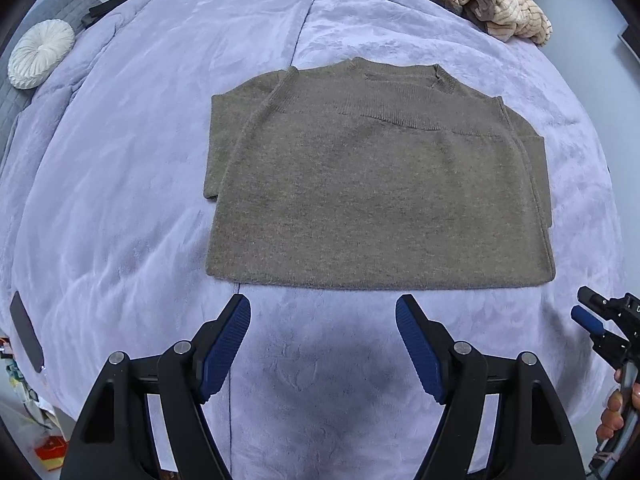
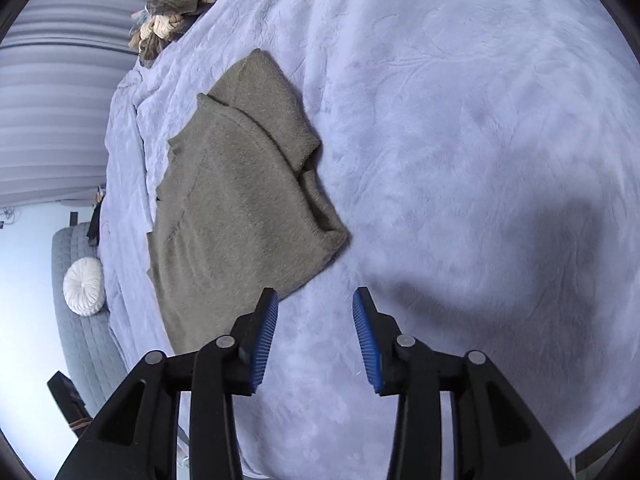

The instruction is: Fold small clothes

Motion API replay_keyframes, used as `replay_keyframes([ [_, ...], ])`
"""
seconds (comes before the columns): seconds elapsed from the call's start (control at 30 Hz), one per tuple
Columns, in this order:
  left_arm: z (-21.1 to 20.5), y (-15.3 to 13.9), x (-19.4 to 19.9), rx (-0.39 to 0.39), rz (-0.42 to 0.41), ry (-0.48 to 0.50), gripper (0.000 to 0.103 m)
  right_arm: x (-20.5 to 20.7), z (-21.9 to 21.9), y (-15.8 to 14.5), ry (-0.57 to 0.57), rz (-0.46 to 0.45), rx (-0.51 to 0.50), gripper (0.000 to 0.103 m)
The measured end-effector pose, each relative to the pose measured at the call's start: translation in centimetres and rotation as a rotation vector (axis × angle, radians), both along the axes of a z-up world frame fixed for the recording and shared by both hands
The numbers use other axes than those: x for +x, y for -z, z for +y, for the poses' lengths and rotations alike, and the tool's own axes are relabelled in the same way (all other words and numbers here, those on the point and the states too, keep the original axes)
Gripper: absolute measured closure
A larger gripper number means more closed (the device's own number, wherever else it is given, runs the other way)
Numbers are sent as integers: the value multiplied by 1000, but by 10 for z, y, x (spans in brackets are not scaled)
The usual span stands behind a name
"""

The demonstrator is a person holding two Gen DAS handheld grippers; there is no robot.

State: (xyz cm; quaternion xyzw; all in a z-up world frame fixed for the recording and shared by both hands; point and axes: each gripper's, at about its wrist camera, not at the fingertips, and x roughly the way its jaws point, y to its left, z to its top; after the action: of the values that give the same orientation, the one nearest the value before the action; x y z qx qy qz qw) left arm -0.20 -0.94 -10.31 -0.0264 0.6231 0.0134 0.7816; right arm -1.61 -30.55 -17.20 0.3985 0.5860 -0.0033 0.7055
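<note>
A grey-brown knit sweater (image 1: pixel 376 184) lies flat on the lavender blanket (image 1: pixel 120 168), its bottom half folded up over the chest and its short sleeves tucked at the sides. It also shows in the right wrist view (image 2: pixel 240 208). My left gripper (image 1: pixel 323 306) is open and empty, just in front of the sweater's near fold edge. My right gripper (image 2: pixel 316 300) is open and empty, just off the sweater's near right corner; it also shows at the right edge of the left wrist view (image 1: pixel 588 312).
A pile of cream and brown striped clothes (image 1: pixel 488 4) lies at the far right of the bed, also seen in the right wrist view (image 2: pixel 180 0). A round white cushion (image 1: pixel 40 54) sits on a grey sofa (image 2: pixel 84 340) to the left. A dark flat object (image 1: pixel 26 332) lies at the blanket's left edge.
</note>
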Motion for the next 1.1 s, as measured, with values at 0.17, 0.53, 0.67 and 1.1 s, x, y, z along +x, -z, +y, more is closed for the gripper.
replay_keyframes([
  [0.17, 10, 5, 6, -15, -7, 67, 27, -2, 23, -15, 27, -6, -50, 52],
  [0.53, 41, 34, 19, -113, 16, 127, 5, -3, 81, -34, 41, 22, -161, 26],
  [0.67, 52, 43, 29, -121, 29, 127, 5, 5, 99, -32, 33, 50, -190, 24],
  [1.1, 65, 67, 56, -100, 71, 145, 1, 34, 129, -37, 8, 61, -233, 19],
])
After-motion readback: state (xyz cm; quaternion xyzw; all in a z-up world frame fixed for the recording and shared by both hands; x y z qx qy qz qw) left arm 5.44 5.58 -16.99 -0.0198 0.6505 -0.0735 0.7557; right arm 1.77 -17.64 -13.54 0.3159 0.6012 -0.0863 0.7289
